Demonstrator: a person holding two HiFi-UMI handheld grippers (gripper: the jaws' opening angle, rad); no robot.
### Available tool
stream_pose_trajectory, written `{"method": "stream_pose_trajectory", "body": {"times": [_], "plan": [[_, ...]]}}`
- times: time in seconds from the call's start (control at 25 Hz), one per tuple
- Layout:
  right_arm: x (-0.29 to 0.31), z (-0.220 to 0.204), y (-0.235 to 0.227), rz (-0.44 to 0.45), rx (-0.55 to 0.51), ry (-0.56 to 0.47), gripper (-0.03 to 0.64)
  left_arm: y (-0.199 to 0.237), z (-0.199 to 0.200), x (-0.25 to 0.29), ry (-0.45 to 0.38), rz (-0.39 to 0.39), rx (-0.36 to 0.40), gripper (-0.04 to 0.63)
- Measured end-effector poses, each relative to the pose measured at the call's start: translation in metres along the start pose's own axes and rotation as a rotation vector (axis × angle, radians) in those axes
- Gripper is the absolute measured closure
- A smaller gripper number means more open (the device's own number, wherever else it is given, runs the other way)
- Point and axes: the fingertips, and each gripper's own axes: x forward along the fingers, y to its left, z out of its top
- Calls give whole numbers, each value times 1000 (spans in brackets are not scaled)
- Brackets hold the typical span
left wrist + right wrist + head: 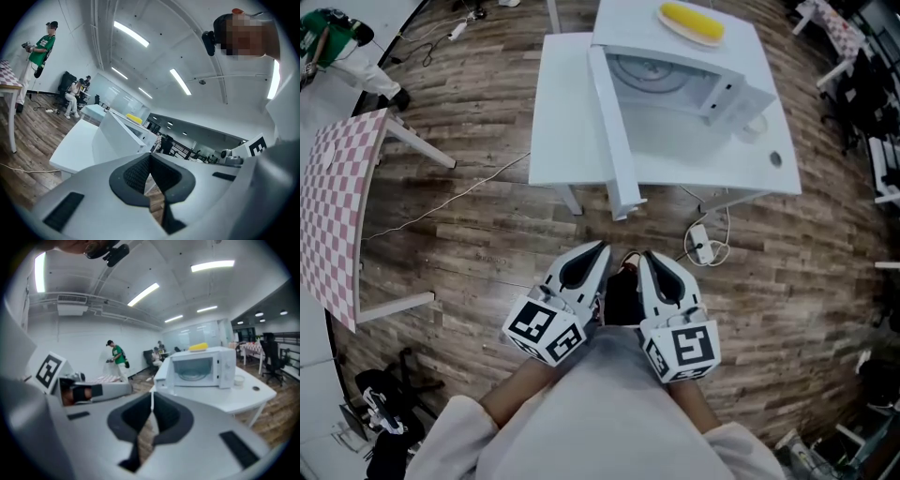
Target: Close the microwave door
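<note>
— Which step am I on?

— The approach, I'd judge. Your left gripper [598, 251] hangs well short of the microwave [694, 89], jaws pressed together on nothing. The microwave door [614, 141] is swung wide open. It hinges at the microwave's left front corner, and its long axis points out from the microwave toward you. Your right gripper [650, 257] is likewise closed and empty.

— And next?

— Get to the left of the door, press its outer face, and swing it rightward until it covers the microwave's mouth. Mind the desk [562, 112] edge.
</note>
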Motion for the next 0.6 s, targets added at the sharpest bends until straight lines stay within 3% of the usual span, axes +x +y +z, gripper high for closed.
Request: {"method": "stream_pose_trajectory", "body": {"times": [0.6], "plan": [[55, 48, -63, 118, -49, -37, 594, 32, 15, 51, -14, 143, 10, 575]]}}
